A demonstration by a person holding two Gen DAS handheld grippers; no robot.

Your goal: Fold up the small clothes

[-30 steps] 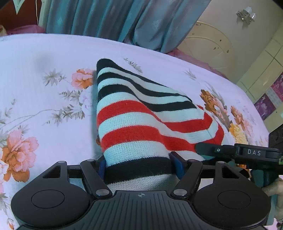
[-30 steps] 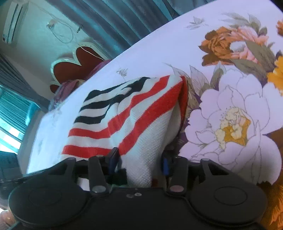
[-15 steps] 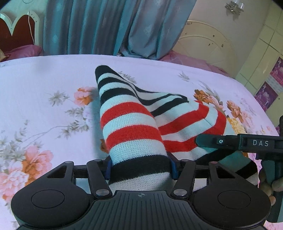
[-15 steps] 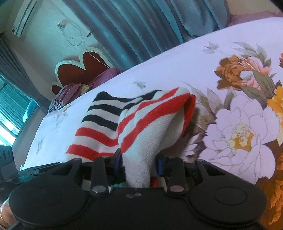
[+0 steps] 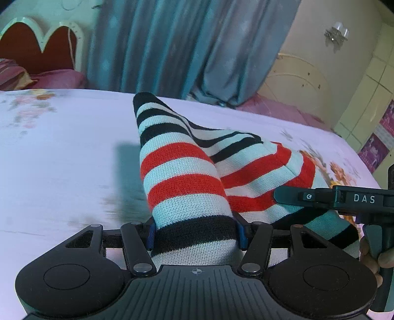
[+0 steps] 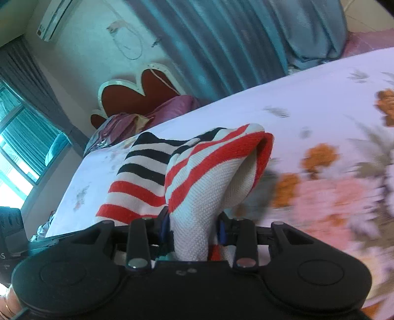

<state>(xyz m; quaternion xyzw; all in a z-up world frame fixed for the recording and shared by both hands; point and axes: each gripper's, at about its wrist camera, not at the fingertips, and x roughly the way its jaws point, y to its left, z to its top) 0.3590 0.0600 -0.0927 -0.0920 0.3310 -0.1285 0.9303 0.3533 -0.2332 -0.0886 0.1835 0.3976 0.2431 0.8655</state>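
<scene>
- Plainly, the left claw was closed on a bunched end of the small knitted garment striped in black, red and pale mint, its blue pads pressing the black band from both sides.
- Likewise, the right claw was clamped on another gathered part of the same garment, gripping white ribbed knit with red stripes; its jaws stood narrower than the left ones.
- Between the two grips the garment hung raised off the bed's white sheet printed with orange and pink flowers, with its far end drooping towards the sheet and throwing a dark shadow to the left.
- Only the left wrist view showed the black arm of the other tool lettered "DAS" crossing over the garment's right side, with fingers of the person's hand behind it at the right edge.
- Only the left wrist view took in the cream wall with a crystal lamp and a purple poster at the right.
- Only the right wrist view showed the wall air conditioner, the window with teal blinds and the large blurred flowers of the sheet.
- Both views took in the teal curtains and the red scalloped headboard with a cream rim, with purple pillows in front of it.
- A fold of the garment opened like a pocket towards the right wrist camera, white inside and red at the rim.
</scene>
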